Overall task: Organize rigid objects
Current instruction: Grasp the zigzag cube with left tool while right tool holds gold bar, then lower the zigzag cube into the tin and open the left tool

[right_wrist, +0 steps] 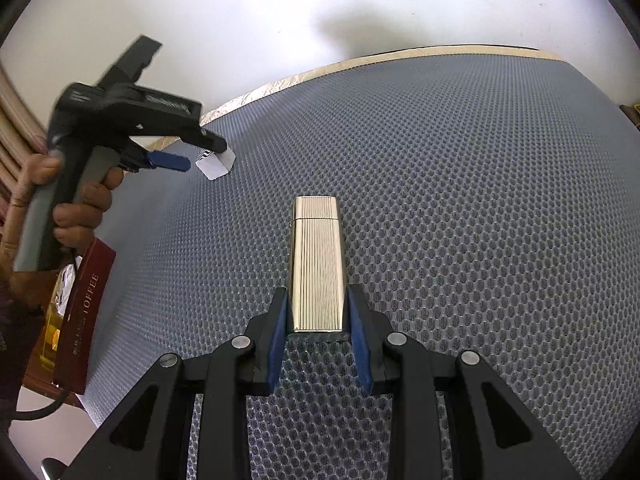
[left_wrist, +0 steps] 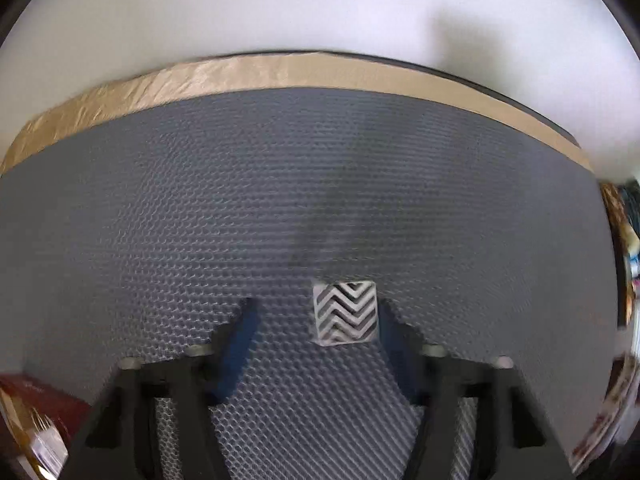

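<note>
A small white cube with a black chevron face (left_wrist: 346,312) lies on the grey honeycomb mat (left_wrist: 200,200). My left gripper (left_wrist: 316,312) points down over it, jaws apart: the right finger touches the cube, the left finger stands clear of it. In the right wrist view that cube (right_wrist: 214,166) sits at the mat's far left under the left gripper (right_wrist: 200,154), which a hand (right_wrist: 80,208) holds. My right gripper (right_wrist: 316,300) is shut on the base of a ribbed gold lighter (right_wrist: 316,240), which points away from me above the mat.
Tan tape (left_wrist: 280,72) edges the mat's far side, with a white wall behind it. A dark red toffee box (right_wrist: 86,316) and a yellow packet (right_wrist: 52,332) stand off the mat's left edge. Printed items (left_wrist: 616,392) lie past the right edge.
</note>
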A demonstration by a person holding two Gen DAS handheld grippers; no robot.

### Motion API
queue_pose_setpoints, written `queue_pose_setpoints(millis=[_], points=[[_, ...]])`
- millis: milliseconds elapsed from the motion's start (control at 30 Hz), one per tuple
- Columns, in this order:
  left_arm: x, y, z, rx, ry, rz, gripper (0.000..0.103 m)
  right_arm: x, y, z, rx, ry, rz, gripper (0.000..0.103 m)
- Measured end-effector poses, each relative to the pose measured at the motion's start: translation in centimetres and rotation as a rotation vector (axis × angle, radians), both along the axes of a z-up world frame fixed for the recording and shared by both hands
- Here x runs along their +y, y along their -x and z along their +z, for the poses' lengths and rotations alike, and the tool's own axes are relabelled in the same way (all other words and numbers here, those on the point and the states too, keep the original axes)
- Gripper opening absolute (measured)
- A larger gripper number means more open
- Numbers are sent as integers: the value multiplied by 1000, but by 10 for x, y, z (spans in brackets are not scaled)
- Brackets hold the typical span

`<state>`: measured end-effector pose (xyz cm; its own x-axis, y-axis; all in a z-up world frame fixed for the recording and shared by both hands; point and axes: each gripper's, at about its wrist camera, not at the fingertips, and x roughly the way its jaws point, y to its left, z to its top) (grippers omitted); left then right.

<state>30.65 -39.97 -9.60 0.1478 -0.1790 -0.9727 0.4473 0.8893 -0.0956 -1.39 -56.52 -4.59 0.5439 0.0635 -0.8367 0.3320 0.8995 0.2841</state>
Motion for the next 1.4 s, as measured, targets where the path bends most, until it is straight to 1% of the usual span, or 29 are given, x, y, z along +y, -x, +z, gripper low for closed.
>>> queue_pose_setpoints(millis=[33, 100, 200, 267, 333, 400, 533, 600, 633, 700, 733, 767, 800, 867, 900, 1033, 1067, 1167, 1267, 1400], points=[[3, -1, -6, 30, 9, 14, 30, 0, 0, 0, 1, 1, 1, 28], [9, -1, -5, 28, 40, 25, 30, 0, 0, 0, 1, 1, 0, 28], [18, 3, -4, 54, 64, 21, 30, 0, -1, 0, 2, 5, 2, 28], [33, 9, -1, 78, 101, 39, 30, 1, -2, 1, 3, 9, 3, 28], [48, 19, 6, 79, 135, 46, 30, 2, -2, 0, 4, 13, 4, 28], [62, 34, 19, 51, 151, 38, 30, 3, -3, 0, 5, 16, 5, 28], [99, 82, 54, -4, 197, 10, 30, 5, -6, -1, 9, 25, 10, 28], [114, 104, 68, -30, 208, 11, 30, 7, -7, -2, 12, 33, 11, 28], [129, 115, 75, -38, 221, 17, 30, 8, -8, -2, 15, 40, 13, 28], [165, 133, 86, -55, 238, 44, 30, 11, -9, -2, 20, 52, 15, 28], [178, 135, 89, -62, 241, 61, 30, 12, -11, -2, 25, 60, 18, 28], [196, 145, 98, -75, 244, 90, 30, 14, -11, -2, 28, 66, 22, 28], [220, 151, 105, -97, 238, 118, 30, 15, -12, -2, 31, 72, 24, 28], [248, 161, 117, -132, 204, 160, 30, 19, -14, -3, 36, 87, 28, 28], [271, 164, 120, -147, 185, 191, 30, 21, -15, -3, 38, 95, 29, 28], [331, 168, 117, -157, 114, 277, 30, 28, -20, -4, 49, 121, 36, 28], [341, 166, 116, -154, 103, 291, 30, 30, -21, -4, 52, 127, 37, 28], [370, 166, 98, -112, 82, 326, 30, 36, -22, -6, 60, 138, 38, 28], [371, 169, 77, -96, 77, 332, 30, 42, -25, -8, 71, 149, 37, 28], [368, 171, 62, -110, 83, 304, 30, 50, -30, -8, 85, 152, 31, 28]])
